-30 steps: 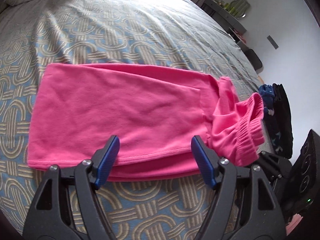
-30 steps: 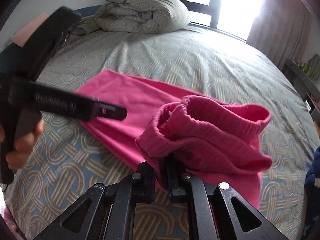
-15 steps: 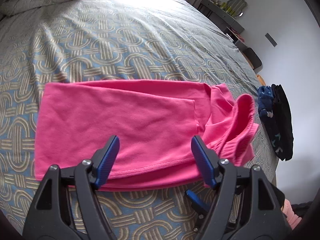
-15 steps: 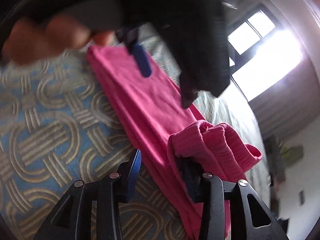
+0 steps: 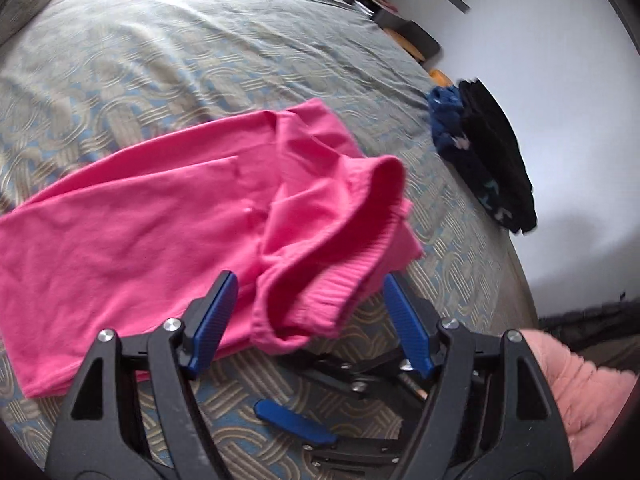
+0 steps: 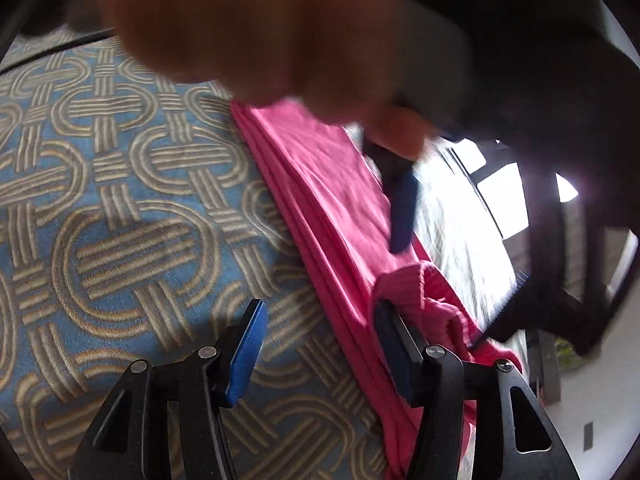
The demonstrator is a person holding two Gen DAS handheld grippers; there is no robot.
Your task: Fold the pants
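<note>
On the bed, from the tools outward:
Left tool point(image 5: 308, 312): released, its blue pads spread wide apart; the bunched waistband end of the pants sits between and just beyond them, with no pad pressing the cloth
Left tool fingers point(image 5: 214, 320): blue ribbed pads on black arms, the left one over the lower edge of the pink cloth, the right one over the bedspread
Right tool point(image 6: 320, 354): released, pads held apart; the left pad hangs over bare bedspread, the right pad lies against the ribbed waistband without clenching it
Right tool seen from the left wrist point(image 5: 340, 400): low on the bedspread just under the left tool, one blue pad showing
Pants point(image 5: 160, 220): bright pink, lying flat and folded lengthwise on the bed, legs running off to the left; the waistband end is doubled back and stands up in a loose, rumpled hump
Pants edge in the right wrist view point(image 6: 320, 184): several stacked layers of pink cloth running diagonally across the bedspread
Person's hand point(image 6: 248, 36): blurred, very close to the right wrist camera, gripping the dark handle of the other tool above the pants
Bedspread point(image 5: 180, 60): grey-blue with a tan interlaced loop pattern, wrinkled toward the far side
Dark clothes point(image 5: 484, 148): a blue and black pile at the right edge of the bed, well apart from the pants
Pink sleeve point(image 5: 576, 396): fuzzy, at the lower right corner of the left wrist view
</note>
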